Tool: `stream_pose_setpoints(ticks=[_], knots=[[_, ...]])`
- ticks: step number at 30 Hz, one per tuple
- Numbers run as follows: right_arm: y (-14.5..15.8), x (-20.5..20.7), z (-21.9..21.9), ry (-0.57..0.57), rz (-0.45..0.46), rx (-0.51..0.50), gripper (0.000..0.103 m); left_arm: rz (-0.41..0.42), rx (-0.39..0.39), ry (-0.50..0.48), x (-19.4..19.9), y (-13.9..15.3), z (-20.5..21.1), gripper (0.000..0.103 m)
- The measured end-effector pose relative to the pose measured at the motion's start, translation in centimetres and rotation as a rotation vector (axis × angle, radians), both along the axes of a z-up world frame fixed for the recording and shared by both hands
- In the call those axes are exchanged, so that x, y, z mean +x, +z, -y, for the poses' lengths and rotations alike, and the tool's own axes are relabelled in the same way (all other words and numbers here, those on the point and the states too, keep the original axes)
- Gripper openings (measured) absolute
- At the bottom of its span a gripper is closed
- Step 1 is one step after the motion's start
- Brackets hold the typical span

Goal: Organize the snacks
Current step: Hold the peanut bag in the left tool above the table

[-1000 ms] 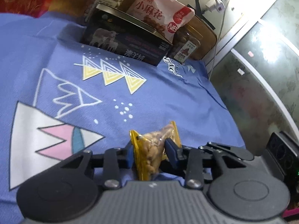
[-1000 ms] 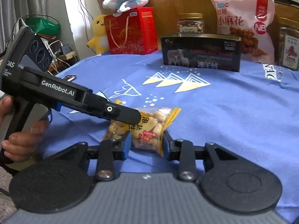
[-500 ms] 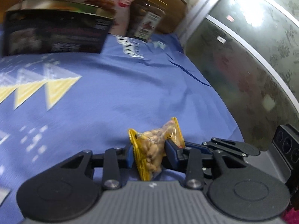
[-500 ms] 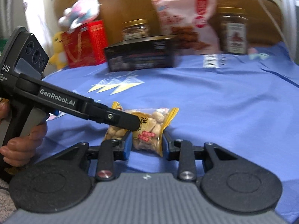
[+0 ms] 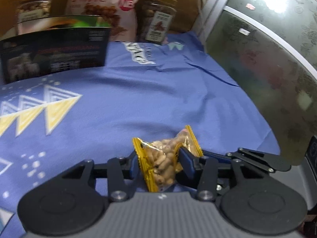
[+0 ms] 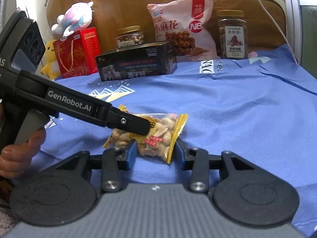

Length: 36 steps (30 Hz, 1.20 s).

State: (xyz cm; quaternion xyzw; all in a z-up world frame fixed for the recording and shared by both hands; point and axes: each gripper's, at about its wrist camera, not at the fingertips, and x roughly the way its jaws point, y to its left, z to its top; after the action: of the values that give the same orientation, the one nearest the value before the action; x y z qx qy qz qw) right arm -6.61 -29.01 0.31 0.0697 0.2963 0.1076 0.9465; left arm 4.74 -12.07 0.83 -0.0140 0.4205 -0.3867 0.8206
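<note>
A small yellow-edged clear packet of peanuts (image 5: 165, 159) is pinched between the blue pads of my left gripper (image 5: 160, 161), just above the blue cloth. The same packet (image 6: 156, 136) shows in the right wrist view. My right gripper (image 6: 155, 150) is closed on its near end. The left gripper's black finger (image 6: 126, 122) comes in from the left and lies across the packet. A hand holds the left gripper's handle at the left edge.
At the back stand a black box (image 6: 136, 64), a pink snack bag (image 6: 183, 25), two nut jars (image 6: 232, 34), a red gift box (image 6: 76, 52) and plush toys. The blue patterned tablecloth (image 6: 227, 109) covers the table. A dark glass cabinet (image 5: 277, 69) is on the right.
Both grippers have swung right with the packet still held. The snack row has shifted left in both views, and the back of the table looks nearer.
</note>
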Motion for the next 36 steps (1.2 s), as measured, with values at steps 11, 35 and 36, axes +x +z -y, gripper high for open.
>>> stream_pose_setpoints(ticks=[11,35,36], knots=[[0.0,0.4,-4.7,0.058,0.026,-0.123,0.046,0.019,0.025,0.12,0.0,0.0,-3.6,0.048],[-0.3,0.0,-4.9,0.062,0.053,-0.113,0.05,0.073,0.067,0.119,-0.7,0.0,-3.3,0.053],[-0.3,0.0,-4.9,0.062,0.053,-0.112,0.05,0.072,0.067,0.12,-0.7,0.0,-3.3,0.053]])
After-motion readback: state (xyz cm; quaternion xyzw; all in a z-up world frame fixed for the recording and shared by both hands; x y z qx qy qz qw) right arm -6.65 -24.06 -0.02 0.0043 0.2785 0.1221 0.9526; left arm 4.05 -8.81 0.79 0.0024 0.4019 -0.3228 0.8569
